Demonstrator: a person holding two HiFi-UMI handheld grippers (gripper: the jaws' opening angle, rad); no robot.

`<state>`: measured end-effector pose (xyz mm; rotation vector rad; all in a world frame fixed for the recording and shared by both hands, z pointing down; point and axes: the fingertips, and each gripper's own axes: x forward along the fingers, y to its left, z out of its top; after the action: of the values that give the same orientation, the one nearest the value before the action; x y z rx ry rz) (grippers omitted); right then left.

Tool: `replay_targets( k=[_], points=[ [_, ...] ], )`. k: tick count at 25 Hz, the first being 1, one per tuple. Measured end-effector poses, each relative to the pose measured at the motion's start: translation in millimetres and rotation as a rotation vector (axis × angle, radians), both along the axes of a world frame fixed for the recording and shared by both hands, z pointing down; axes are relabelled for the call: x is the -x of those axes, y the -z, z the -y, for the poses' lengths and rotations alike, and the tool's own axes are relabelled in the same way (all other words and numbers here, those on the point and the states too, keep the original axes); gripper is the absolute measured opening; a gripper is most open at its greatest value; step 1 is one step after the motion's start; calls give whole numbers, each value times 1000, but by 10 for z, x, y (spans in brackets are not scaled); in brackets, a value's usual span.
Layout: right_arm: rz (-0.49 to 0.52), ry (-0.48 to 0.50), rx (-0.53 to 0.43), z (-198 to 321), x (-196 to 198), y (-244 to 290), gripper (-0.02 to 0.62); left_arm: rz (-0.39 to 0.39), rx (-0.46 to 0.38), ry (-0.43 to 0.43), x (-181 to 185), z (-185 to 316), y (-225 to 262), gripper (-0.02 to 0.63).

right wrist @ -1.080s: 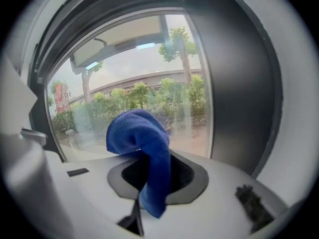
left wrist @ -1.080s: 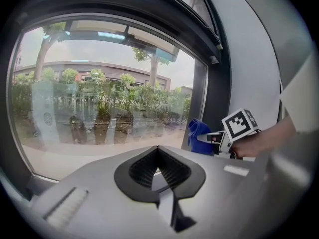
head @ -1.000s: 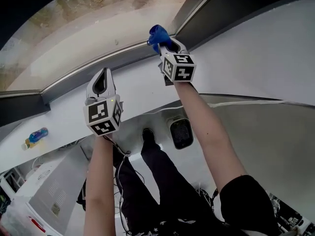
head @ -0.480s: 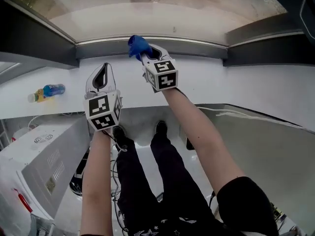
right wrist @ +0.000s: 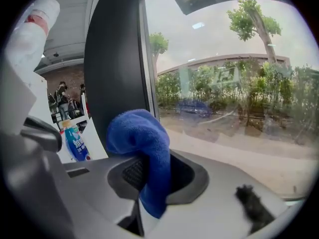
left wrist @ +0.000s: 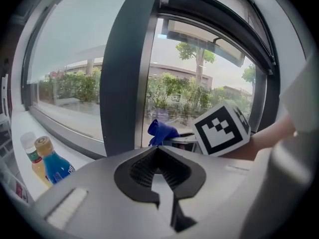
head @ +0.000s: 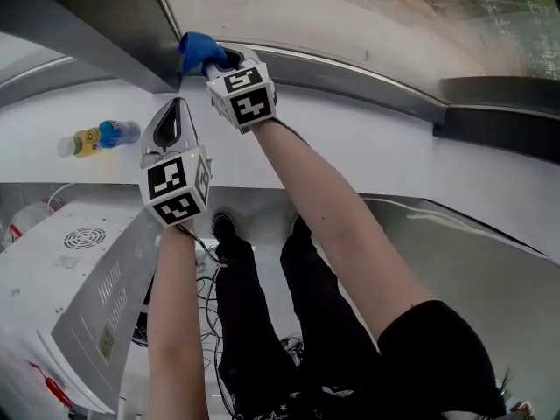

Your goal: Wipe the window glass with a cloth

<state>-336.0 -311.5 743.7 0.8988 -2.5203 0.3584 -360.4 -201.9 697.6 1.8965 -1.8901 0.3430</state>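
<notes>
My right gripper [head: 214,59] is shut on a blue cloth [head: 199,51] at the pane's lower left corner, where the window glass [head: 350,20] meets the dark upright frame post [head: 96,24]. In the right gripper view the cloth [right wrist: 139,138] bulges out of the jaws, with the post [right wrist: 114,68] just behind it and the glass [right wrist: 234,83] to its right. My left gripper [head: 178,105] hangs lower over the white sill, shut and empty. Its own view shows the closed jaws [left wrist: 159,151], the cloth [left wrist: 160,131] and the right gripper's marker cube [left wrist: 222,128] ahead.
Two drink bottles [head: 92,136] lie on the white sill [head: 394,147] left of the grippers; they also show as bottles [left wrist: 47,161] in the left gripper view. A white ventilated appliance [head: 79,269] stands at lower left. Cables and the person's legs [head: 254,304] are below.
The right gripper has carried the cloth left along the pane's bottom edge to the dark post. The head view has swung with it. The left gripper has stayed shut over the sill.
</notes>
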Motion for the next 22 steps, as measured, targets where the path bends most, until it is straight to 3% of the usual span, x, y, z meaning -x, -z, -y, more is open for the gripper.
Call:
replay_targets(
  k=[5,12,17,22],
  points=[
    [-21,-41,30,191,89,-106,78,-7,7,-1,121,4,-12,8],
    [-38,-110,21,268,-405,-40,78,13,14,-51,-64,69,68,8],
    [-32,-194,43,248,-1123,-24,78,12,17,-90,-435,120,116,9],
    [-67,-287,39,259,-2103,-72,78,12,8,-157,-1100,203,136,9]
  ],
)
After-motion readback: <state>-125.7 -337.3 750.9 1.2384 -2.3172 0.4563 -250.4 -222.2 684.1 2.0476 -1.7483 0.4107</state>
